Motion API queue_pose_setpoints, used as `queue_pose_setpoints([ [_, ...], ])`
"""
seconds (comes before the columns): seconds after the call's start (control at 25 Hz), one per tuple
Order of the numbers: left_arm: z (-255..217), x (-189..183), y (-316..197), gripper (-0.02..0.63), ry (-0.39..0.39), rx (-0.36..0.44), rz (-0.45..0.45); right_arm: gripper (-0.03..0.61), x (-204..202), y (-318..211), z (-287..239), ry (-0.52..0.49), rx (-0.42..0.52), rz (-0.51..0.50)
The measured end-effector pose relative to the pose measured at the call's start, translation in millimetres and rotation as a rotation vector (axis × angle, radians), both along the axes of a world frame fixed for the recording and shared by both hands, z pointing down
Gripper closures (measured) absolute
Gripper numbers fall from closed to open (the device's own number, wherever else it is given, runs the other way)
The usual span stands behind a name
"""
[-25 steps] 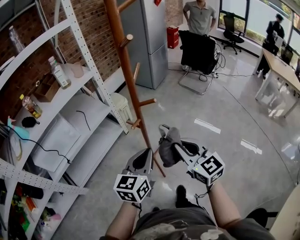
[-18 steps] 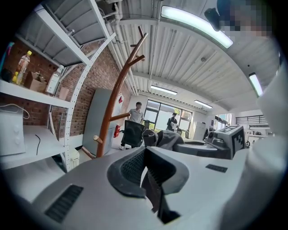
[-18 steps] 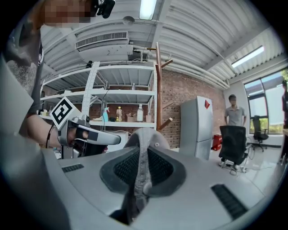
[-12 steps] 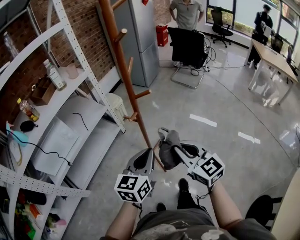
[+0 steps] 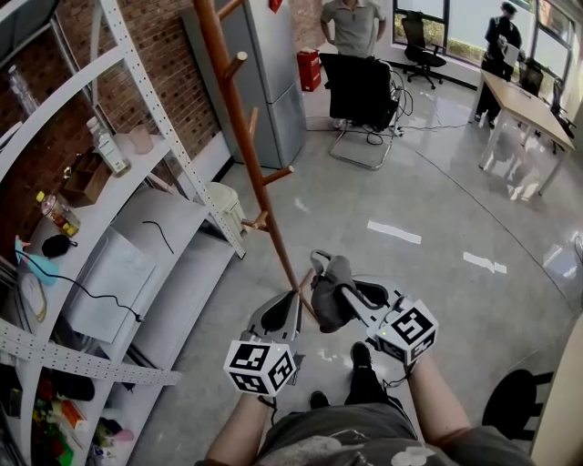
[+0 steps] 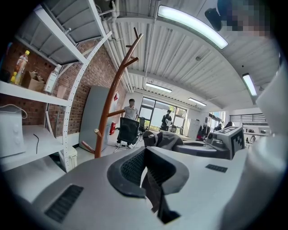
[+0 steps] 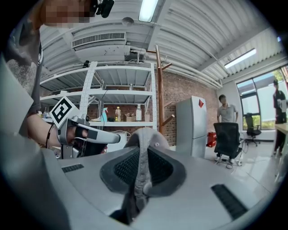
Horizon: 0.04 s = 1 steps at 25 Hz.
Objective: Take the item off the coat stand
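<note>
A grey cap point(image 5: 330, 291) hangs off the stand, pinched in my right gripper point(image 5: 321, 269), which is shut on it. In the right gripper view the cap's fabric point(image 7: 145, 134) bulges up between the jaws of that gripper point(image 7: 143, 175). My left gripper point(image 5: 290, 306) is just left of the cap, shut with nothing in it; its jaws point(image 6: 146, 155) meet at the tip. The brown wooden coat stand point(image 5: 244, 136) rises ahead and to the left, its pegs bare. The stand point(image 6: 111, 103) also shows in the left gripper view, and the stand point(image 7: 158, 90) in the right.
A white shelving rack point(image 5: 109, 227) with bottles and boxes runs along the brick wall at left. A grey fridge point(image 5: 269, 82) stands behind the stand. A black chair point(image 5: 360, 91), a standing person point(image 5: 351, 23) and a desk point(image 5: 528, 109) are farther off.
The coat stand and the room have drifted up and left in the head view. Both grippers keep their pose, with the cap still in the right one.
</note>
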<state>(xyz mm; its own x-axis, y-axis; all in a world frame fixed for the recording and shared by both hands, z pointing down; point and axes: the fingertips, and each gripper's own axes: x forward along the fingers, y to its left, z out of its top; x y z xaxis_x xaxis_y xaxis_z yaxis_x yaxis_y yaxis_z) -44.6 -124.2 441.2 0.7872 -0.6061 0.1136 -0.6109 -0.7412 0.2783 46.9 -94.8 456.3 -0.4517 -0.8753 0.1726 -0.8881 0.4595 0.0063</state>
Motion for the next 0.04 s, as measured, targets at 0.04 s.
queue_pose_setpoints([
  [0.04,0.1,-0.7,2.1,0.607,-0.001,0.0,0.001,0.541,-0.4,2.1,0.0,0.0,0.001,0.001],
])
